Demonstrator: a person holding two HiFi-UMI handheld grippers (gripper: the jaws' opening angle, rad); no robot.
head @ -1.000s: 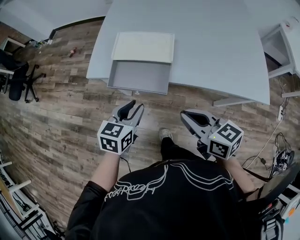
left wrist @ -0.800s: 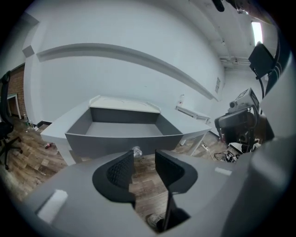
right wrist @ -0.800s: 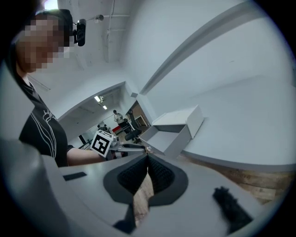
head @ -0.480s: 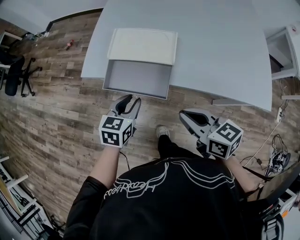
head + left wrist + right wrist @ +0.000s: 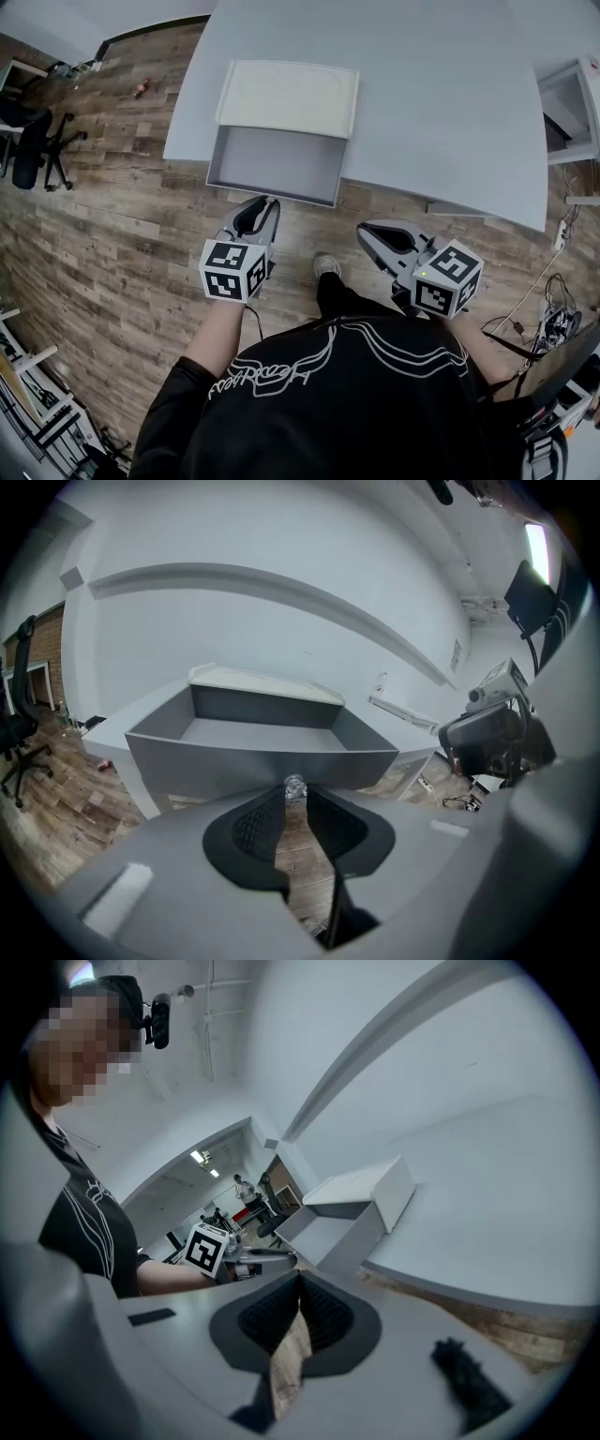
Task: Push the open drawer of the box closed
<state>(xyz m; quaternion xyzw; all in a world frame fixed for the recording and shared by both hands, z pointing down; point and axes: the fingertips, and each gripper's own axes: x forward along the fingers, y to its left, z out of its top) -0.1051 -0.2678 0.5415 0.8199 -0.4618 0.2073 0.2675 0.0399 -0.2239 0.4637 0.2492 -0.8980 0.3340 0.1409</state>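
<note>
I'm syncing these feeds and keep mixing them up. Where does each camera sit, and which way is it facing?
Head view: on the person's head, looking steeply down at the open drawer; shows torso, left gripper, right gripper.
Left gripper view: on the left gripper, facing the drawer's front; its empty jaws, closing.
Right gripper view: on the right gripper, looking leftward at the box; shows its jaws, the left gripper.
All three share the drawer.

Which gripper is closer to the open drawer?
The left gripper, just short of the drawer front, jaws closing on nothing; the right gripper hangs off to its side.
</note>
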